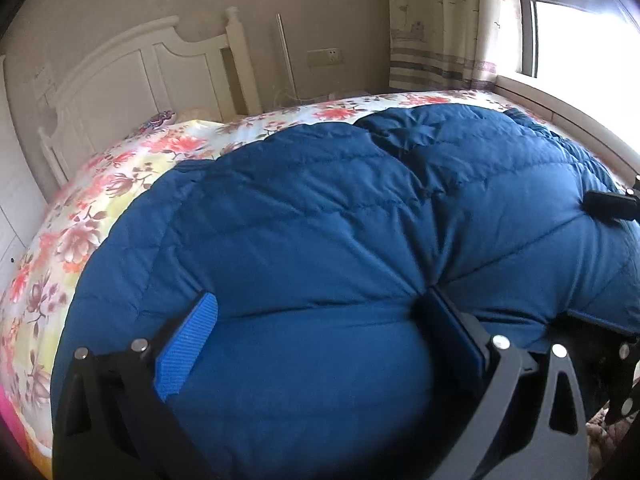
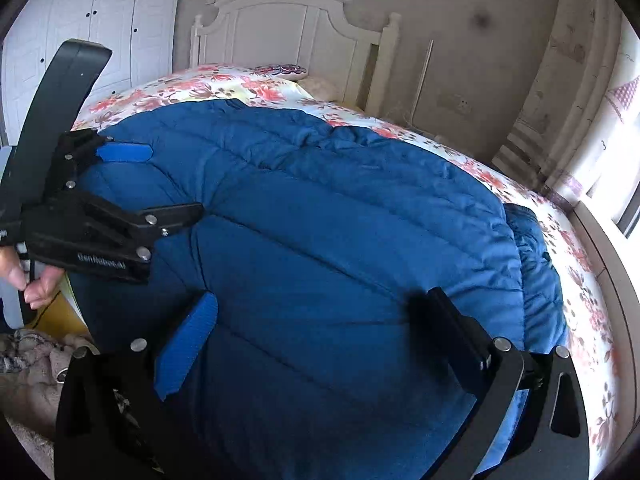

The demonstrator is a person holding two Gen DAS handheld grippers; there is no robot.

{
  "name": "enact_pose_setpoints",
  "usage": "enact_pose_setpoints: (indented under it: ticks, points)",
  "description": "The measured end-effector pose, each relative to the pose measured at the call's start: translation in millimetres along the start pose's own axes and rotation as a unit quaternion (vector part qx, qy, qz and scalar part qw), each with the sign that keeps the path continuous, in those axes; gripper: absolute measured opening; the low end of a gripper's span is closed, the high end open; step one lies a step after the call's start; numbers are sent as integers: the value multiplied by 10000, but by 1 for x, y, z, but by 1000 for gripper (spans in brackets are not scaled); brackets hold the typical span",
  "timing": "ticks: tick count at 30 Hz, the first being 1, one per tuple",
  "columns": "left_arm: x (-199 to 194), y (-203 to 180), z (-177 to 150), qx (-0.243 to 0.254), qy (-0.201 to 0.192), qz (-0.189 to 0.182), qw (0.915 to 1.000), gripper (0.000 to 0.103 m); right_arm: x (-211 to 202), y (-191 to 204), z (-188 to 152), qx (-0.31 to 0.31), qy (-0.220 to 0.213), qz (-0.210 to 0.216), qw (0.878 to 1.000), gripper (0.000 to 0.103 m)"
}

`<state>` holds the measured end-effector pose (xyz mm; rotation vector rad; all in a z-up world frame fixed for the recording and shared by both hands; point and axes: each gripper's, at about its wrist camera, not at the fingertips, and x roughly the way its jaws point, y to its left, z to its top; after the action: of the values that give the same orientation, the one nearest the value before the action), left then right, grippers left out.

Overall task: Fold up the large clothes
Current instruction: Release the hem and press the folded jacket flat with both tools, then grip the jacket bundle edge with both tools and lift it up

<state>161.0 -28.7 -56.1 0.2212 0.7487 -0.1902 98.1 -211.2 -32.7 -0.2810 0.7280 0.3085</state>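
Observation:
A large puffy blue quilted coat [image 1: 320, 216] lies folded on the floral bed sheet [image 1: 92, 200]; it also fills the right wrist view [image 2: 340, 240]. My left gripper [image 1: 320, 312] is open, its fingers pressed down on the coat's near edge with padding bulging between them. It shows in the right wrist view [image 2: 172, 180] at the left, also open on the coat. My right gripper [image 2: 320, 312] is open, its fingers spread on the coat's near edge. One right fingertip [image 1: 608, 204] shows at the right edge of the left wrist view.
A white headboard [image 1: 132, 76] stands at the bed's far end. A window [image 1: 580, 28] with a curtain [image 1: 436, 24] is on the right. White wardrobe doors [image 2: 92, 24] stand on the left. A beige garment [image 2: 36, 380] lies below the bed's near edge.

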Motion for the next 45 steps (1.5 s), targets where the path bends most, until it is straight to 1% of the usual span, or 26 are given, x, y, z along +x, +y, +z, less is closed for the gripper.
enact_pose_setpoints:
  ticks: [2, 4, 9, 11, 13, 15, 17, 18, 19, 21, 22, 24, 25, 26, 28, 30, 32, 34, 38, 42, 45]
  points:
    - [1, 2, -2, 7, 4, 22, 10000, 101, -8, -4, -3, 96, 30, 12, 9999, 98]
    - [2, 3, -1, 5, 52, 9, 10000, 101, -18, -19, -9, 294, 43, -37, 9996, 98]
    - [4, 4, -2, -12, 98, 4, 10000, 101, -41, -69, -41, 1049, 53, -206, 9943, 98]
    - [4, 3, -2, -10, 106, 11, 9999, 101, -49, -97, -63, 1616, 26, -100, 9868, 98]
    - [4, 3, -2, -3, 110, 17, 9999, 101, -55, -115, -79, 2051, 68, -100, 9787, 98]
    - [4, 3, -2, 1, 111, 29, 9999, 101, -57, -132, -94, 2582, 122, 63, 9660, 98]
    - [4, 4, -2, 7, 120, 34, 9999, 101, -63, -138, -101, 2832, 131, 136, 9589, 98]
    - [4, 4, -2, 8, 126, 40, 9999, 101, -68, -139, -103, 2898, 73, 145, 9570, 98]
    - [4, 3, -2, 12, 133, 47, 9999, 101, -79, -140, -107, 2977, -89, 205, 9544, 98]
    - [4, 3, -2, 10, 141, 56, 9999, 101, -99, -143, -113, 3124, -469, 618, 9468, 98]
    - [4, 3, -2, 9, 142, 60, 9999, 101, -111, -144, -119, 3236, -688, 1013, 9382, 98]
    - [4, 4, -2, 14, 144, 64, 9999, 101, -126, -140, -132, 3289, -877, 1721, 9244, 98]
    - [4, 4, -2, 11, 140, 55, 9999, 101, -127, -136, -134, 3256, -847, 1980, 9207, 98]
    - [4, 4, -2, 8, 137, 55, 9999, 101, -131, -131, -139, 3196, -796, 2144, 9195, 98]
    - [4, 4, -2, 10, 134, 56, 9999, 101, -138, -114, -150, 3019, -654, 2312, 9226, 98]
    - [4, 4, -2, 13, 140, 49, 9999, 101, -133, -105, -158, 2989, -446, 2318, 9246, 98]
    - [4, 5, -2, 11, 141, 47, 9999, 101, -126, -101, -164, 3105, -343, 2363, 9201, 98]
    - [5, 4, -2, 12, 144, 46, 9999, 101, -113, -100, -167, 3337, -181, 2299, 9141, 98]
    - [5, 5, -3, -16, 142, 20, 9999, 101, -99, -110, -160, 3606, -312, 2266, 9043, 99]
    - [6, 6, -4, -46, 158, -10, 9999, 101, -89, -114, -152, 3787, -294, 2083, 9013, 99]
    - [6, 7, -5, -60, 151, -25, 9999, 101, -77, -115, -138, 3967, -258, 1929, 8971, 99]
